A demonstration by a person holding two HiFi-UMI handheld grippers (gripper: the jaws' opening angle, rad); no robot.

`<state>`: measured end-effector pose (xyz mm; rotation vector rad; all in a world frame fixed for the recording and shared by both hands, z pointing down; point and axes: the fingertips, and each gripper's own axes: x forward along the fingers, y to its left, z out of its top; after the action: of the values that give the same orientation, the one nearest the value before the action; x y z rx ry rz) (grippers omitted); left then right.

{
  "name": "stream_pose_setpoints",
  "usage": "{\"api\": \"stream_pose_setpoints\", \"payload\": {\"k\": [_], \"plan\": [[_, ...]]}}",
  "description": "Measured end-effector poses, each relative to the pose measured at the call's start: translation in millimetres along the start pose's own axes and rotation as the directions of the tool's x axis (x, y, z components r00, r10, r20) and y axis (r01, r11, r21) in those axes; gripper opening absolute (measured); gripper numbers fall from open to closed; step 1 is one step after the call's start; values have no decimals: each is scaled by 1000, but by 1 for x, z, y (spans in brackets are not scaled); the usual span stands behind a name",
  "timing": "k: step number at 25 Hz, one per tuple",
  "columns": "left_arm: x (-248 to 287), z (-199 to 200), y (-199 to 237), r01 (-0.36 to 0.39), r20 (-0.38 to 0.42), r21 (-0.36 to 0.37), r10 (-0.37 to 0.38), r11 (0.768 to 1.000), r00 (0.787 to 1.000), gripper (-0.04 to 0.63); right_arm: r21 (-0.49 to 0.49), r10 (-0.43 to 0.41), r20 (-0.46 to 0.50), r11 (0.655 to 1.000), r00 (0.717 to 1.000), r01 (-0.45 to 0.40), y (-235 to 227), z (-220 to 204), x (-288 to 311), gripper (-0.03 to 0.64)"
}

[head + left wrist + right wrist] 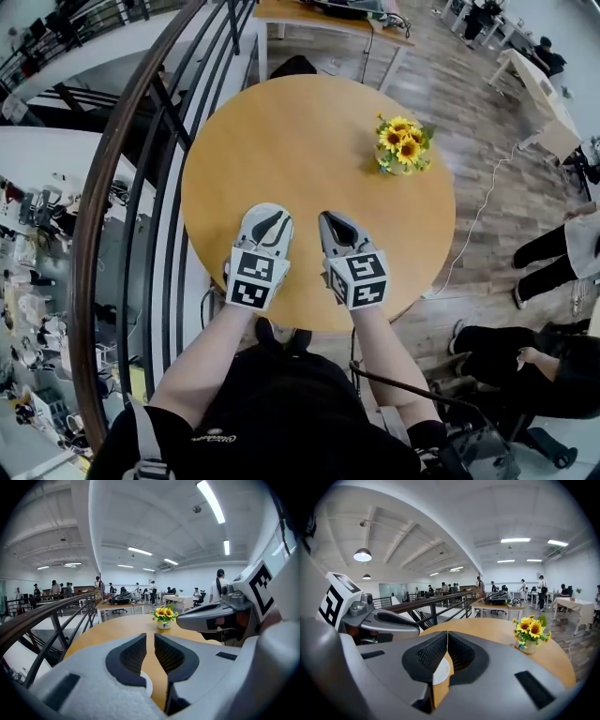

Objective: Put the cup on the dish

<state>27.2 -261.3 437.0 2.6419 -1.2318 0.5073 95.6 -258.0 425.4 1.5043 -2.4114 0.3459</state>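
Evidently the task has not started: neither cup nor dish appears in any view, so where they are cannot be told from here, and the whole job of lifting and placing remains.

The round wooden table carries only a small vase of sunflowers toward its far right side. Both tools hang over the near edge, side by side.

The left claw stands narrowly parted, with bare table showing through the slit and nothing between the pads. The right claw is pressed together at the tips and empty.

No brand or label is legible. The marker cubes bear black-and-white square patterns only. Print on the person's dark shirt is too small to read.
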Motion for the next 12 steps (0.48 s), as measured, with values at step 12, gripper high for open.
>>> {"api": "stream_pose_setpoints", "payload": {"k": [12], "plan": [[-32, 70, -44, 51, 118, 72, -59, 996, 991, 5, -9, -138, 197, 990, 971, 142, 3, 55, -76, 7]]}}
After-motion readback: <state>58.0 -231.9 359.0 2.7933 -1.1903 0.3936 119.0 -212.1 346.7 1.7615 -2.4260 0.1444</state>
